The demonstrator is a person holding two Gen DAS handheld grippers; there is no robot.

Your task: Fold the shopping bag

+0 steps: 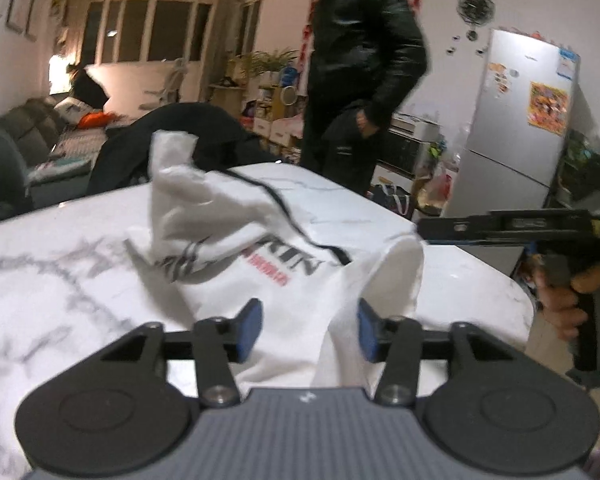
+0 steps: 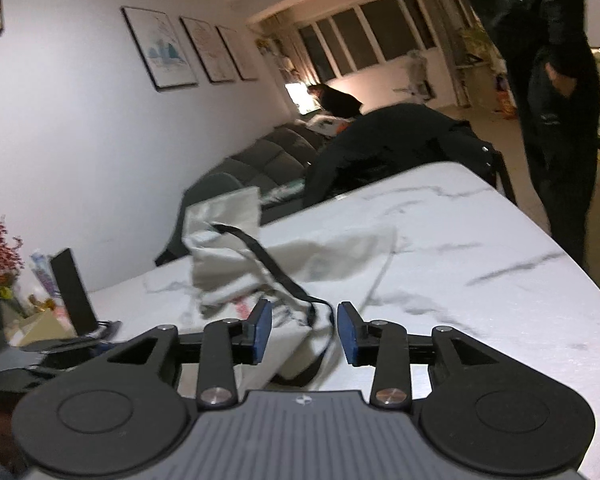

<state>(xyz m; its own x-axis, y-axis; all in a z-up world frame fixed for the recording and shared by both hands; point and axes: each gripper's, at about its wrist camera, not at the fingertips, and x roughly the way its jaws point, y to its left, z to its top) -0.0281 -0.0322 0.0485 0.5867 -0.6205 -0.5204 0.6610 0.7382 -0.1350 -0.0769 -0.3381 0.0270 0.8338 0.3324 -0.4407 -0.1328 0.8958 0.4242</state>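
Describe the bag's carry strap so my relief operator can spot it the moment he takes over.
Start at the white marble table; the crumpled white shopping bag lies on it. The strap is the thin black band running across the bag, ending in a loop between the open right gripper fingers. It is the only dark line on the pale cloth besides the printed lettering.

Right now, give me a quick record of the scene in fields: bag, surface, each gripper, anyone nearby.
bag: white shopping bag, crumpled, unfolded, black strap loose across it
surface: white marble-pattern table
left gripper: open, bag fabric rising between its fingers, not pinched
right gripper: open, above bag edge and strap
nearby: person in black jacket standing beyond the table
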